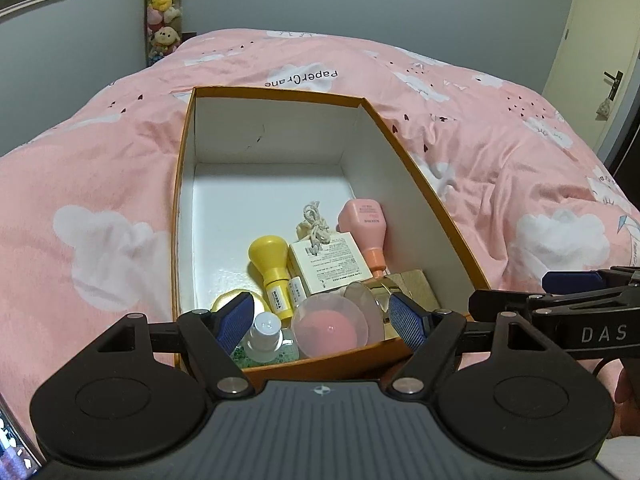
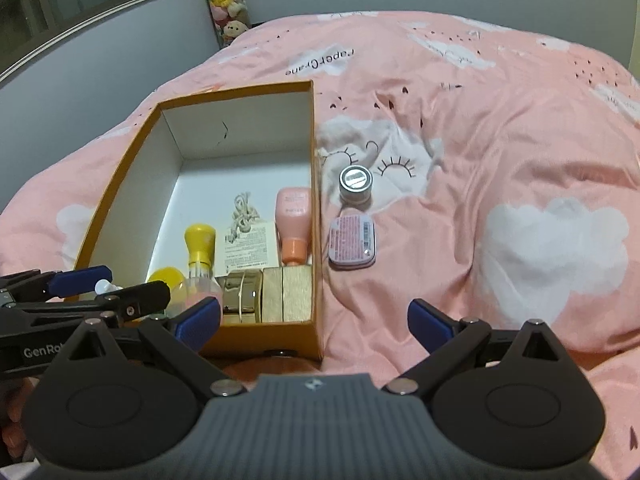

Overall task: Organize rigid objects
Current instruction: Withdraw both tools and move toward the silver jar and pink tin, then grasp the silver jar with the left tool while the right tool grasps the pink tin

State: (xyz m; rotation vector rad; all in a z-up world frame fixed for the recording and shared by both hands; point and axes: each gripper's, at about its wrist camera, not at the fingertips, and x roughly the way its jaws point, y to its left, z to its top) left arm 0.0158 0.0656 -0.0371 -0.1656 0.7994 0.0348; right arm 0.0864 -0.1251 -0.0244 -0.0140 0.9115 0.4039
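An orange box (image 1: pixel 181 208) with a white inside lies on the bed. Its near end holds a yellow bottle (image 1: pixel 272 264), a pink bottle (image 1: pixel 366 224), a small white printed carton (image 1: pixel 332 266) with string, a clear white-capped bottle (image 1: pixel 266 336) and a pink round piece (image 1: pixel 330 328). My left gripper (image 1: pixel 320 316) hangs open over that near end, its pads clear of the items below. My right gripper (image 2: pixel 314 318) stands open above the box's near right corner. Right of the box (image 2: pixel 316 152), a silver round jar (image 2: pixel 355 184) and a pink flat tin (image 2: pixel 352 242) lie on the duvet.
A gold item (image 2: pixel 240 292) and wooden blocks (image 2: pixel 286 292) fill the box's near right corner. The pink cloud-print duvet (image 2: pixel 500 128) is rumpled. Stacked plush toys (image 1: pixel 164 8) stand by the far wall, and a door (image 1: pixel 600 80) is at the right.
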